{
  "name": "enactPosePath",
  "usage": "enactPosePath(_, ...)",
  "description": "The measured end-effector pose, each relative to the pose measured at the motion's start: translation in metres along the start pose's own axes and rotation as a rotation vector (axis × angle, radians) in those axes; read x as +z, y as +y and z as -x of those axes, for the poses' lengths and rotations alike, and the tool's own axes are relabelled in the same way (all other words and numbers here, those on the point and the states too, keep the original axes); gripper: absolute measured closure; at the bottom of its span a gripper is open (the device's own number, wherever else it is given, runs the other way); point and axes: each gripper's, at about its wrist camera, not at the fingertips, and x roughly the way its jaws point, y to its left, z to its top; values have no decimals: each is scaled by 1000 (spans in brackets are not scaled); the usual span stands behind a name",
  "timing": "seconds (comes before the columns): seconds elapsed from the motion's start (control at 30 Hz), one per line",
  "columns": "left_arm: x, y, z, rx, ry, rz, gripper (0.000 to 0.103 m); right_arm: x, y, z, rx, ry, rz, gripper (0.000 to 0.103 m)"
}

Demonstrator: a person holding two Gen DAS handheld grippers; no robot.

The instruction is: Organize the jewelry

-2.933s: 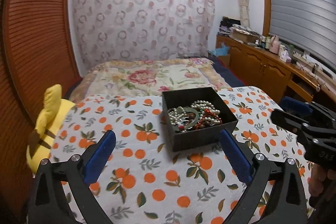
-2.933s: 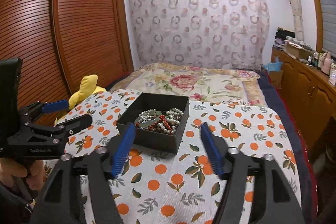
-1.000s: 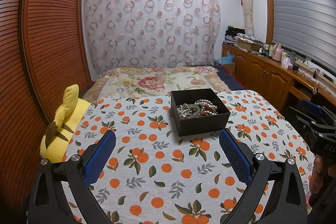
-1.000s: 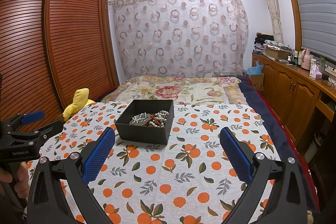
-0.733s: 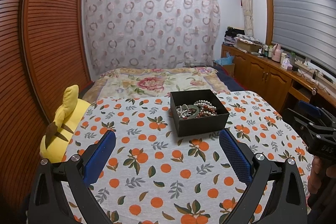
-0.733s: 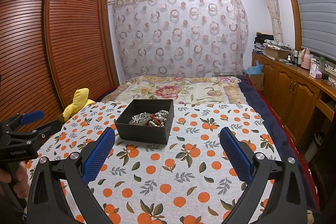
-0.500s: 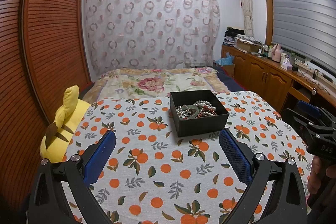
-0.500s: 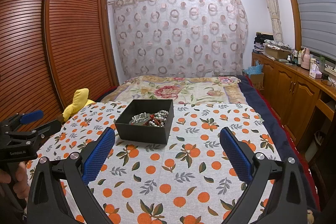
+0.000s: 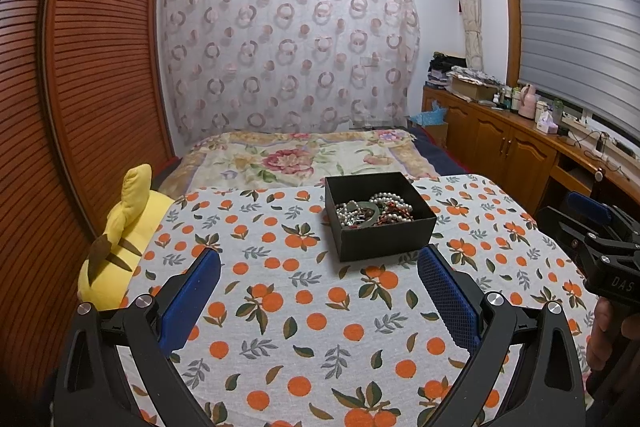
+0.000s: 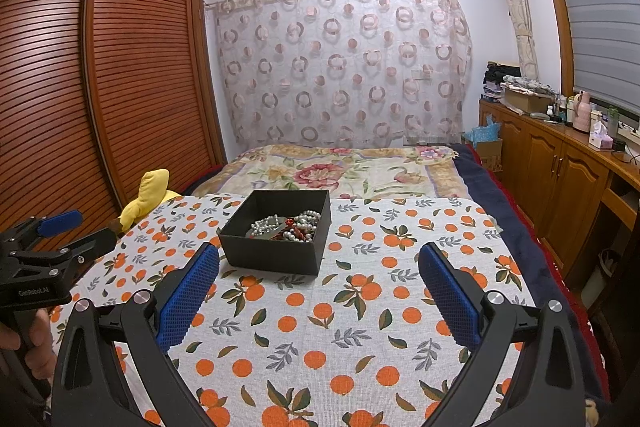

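A black open box (image 9: 380,229) (image 10: 276,251) stands on an orange-patterned cloth (image 9: 304,311) (image 10: 352,311). It holds a heap of jewelry (image 9: 374,213) (image 10: 288,225): pearl strands, red beads and a green bangle. My left gripper (image 9: 318,261) is open, held back from the box with nothing between its blue pads. My right gripper (image 10: 318,259) is open too, just short of the box's near right side. Each gripper also shows at the edge of the other's view, the right gripper (image 9: 592,227) and the left gripper (image 10: 60,231), each held by a hand.
A yellow plush toy (image 9: 120,247) (image 10: 150,199) lies at the cloth's left edge by the slatted wardrobe (image 10: 100,87). A floral bedspread (image 9: 300,159) stretches behind the box. Wooden cabinets (image 10: 560,171) with clutter line the right wall.
Both grippers have pulled back and risen from the box since 2.9 s ago, and the right one has opened wider. Over the last second nothing has visibly moved.
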Motion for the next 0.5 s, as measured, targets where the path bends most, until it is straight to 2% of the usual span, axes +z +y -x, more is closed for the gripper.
enactPosePath(0.5,1,-2,1,-2,-5,2,8,0,0,0,1,0,-1,2)
